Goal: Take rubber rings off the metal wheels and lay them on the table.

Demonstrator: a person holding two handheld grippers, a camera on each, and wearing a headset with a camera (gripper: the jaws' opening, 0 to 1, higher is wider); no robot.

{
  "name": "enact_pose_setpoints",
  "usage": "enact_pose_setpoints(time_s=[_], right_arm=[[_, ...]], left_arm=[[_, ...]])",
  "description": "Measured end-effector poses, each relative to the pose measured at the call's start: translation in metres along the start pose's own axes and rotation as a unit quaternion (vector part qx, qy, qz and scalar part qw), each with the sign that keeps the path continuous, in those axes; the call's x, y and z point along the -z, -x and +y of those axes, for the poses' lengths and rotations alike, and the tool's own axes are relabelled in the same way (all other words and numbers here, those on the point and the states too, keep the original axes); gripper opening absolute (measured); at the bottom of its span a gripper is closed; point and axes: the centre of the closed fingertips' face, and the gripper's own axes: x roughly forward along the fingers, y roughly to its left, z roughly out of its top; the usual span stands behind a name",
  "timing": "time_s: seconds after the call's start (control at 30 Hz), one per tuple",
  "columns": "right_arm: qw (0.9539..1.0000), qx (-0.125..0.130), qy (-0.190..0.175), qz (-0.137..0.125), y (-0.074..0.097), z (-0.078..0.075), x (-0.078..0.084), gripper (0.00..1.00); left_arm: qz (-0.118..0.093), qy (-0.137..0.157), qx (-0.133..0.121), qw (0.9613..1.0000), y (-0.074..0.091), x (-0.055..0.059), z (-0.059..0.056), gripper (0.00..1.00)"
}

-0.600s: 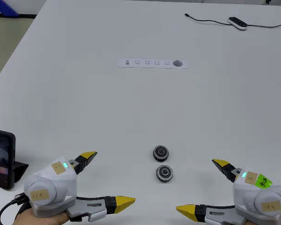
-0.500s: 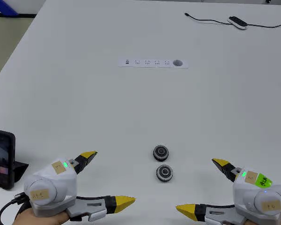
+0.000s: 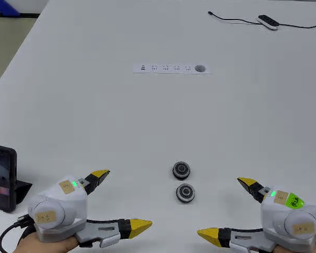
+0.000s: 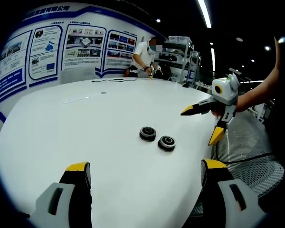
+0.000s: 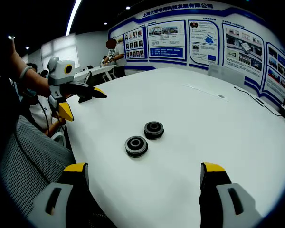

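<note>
Two small metal wheels with black rubber rings lie flat on the white table, one [image 3: 181,169] just beyond the other [image 3: 185,193]. They also show in the left gripper view as a far wheel [image 4: 147,133] and a near wheel [image 4: 166,143], and in the right gripper view as a far wheel [image 5: 154,129] and a near wheel [image 5: 136,146]. My left gripper [image 3: 119,201] stands open at the lower left, well clear of the wheels. My right gripper [image 3: 224,208] stands open at the lower right. Nothing is between either pair of jaws.
A white power strip [image 3: 171,68] lies across the middle of the table. A white remote with a cable [image 3: 267,21] sits at the far right. A dark phone on a stand [image 3: 1,178] is at the left edge. People stand beyond the table's far end [image 4: 145,54].
The head view has tilted slightly, so the table's far items sit a little higher. The grippers and wheels have stayed in place.
</note>
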Motion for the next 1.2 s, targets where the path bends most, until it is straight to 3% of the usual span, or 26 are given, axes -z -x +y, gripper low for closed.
enact_pose_setpoints(time_s=[0.23, 0.67, 1.2], right_arm=[[0.9999, -0.001, -0.009, -0.004, -0.002, 0.001, -0.002, 0.98], [0.9991, -0.020, -0.038, 0.007, -0.008, 0.012, 0.001, 0.78], [0.9972, -0.031, -0.068, 0.001, -0.012, 0.018, -0.002, 0.66]], left_arm=[[0.006, -0.005, 0.004, 1.0000, -0.002, 0.002, -0.001, 0.96], [0.018, -0.014, 0.015, 0.9996, -0.009, 0.002, -0.005, 0.85], [0.027, -0.029, 0.036, 0.9986, -0.024, -0.005, -0.012, 0.73]])
